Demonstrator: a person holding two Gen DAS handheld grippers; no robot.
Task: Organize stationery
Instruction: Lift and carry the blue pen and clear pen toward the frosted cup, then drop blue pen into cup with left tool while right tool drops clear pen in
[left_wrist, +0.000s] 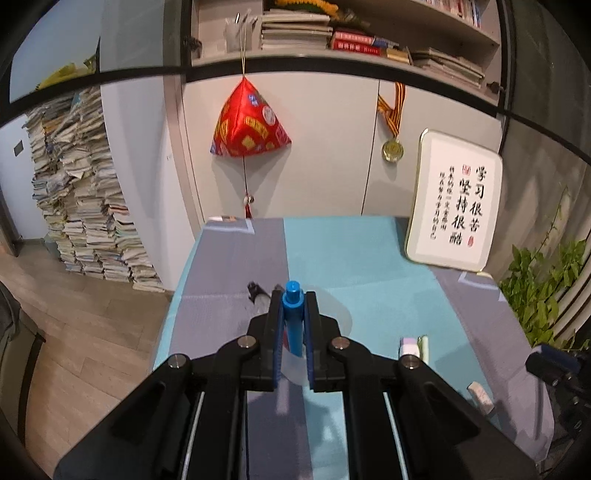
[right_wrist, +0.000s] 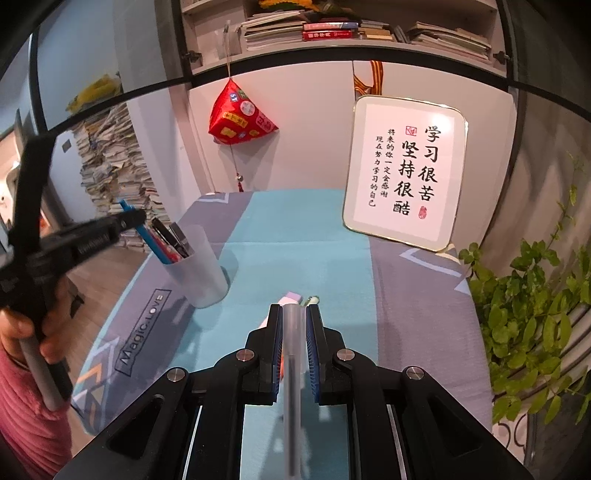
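Observation:
My left gripper (left_wrist: 293, 295) is shut on a blue pen (left_wrist: 293, 317) that stands upright between the fingers. In the right wrist view the left gripper (right_wrist: 129, 218) holds that blue pen (right_wrist: 147, 232) with its lower end inside a translucent pen cup (right_wrist: 201, 269) at the table's left, beside several dark pens (right_wrist: 173, 238). My right gripper (right_wrist: 294, 308) is shut on a translucent grey pen (right_wrist: 293, 354) above the table's middle. A purple and white eraser (right_wrist: 291, 297) and a pale green item (right_wrist: 313, 300) lie just beyond its tips.
A framed calligraphy board (right_wrist: 404, 170) leans on the wall at the back right. A green plant (right_wrist: 532, 314) crowds the right edge. A red hanging ornament (right_wrist: 238, 118) and a book stack (right_wrist: 110, 177) stand behind. The tablecloth (right_wrist: 314, 229) is teal and grey.

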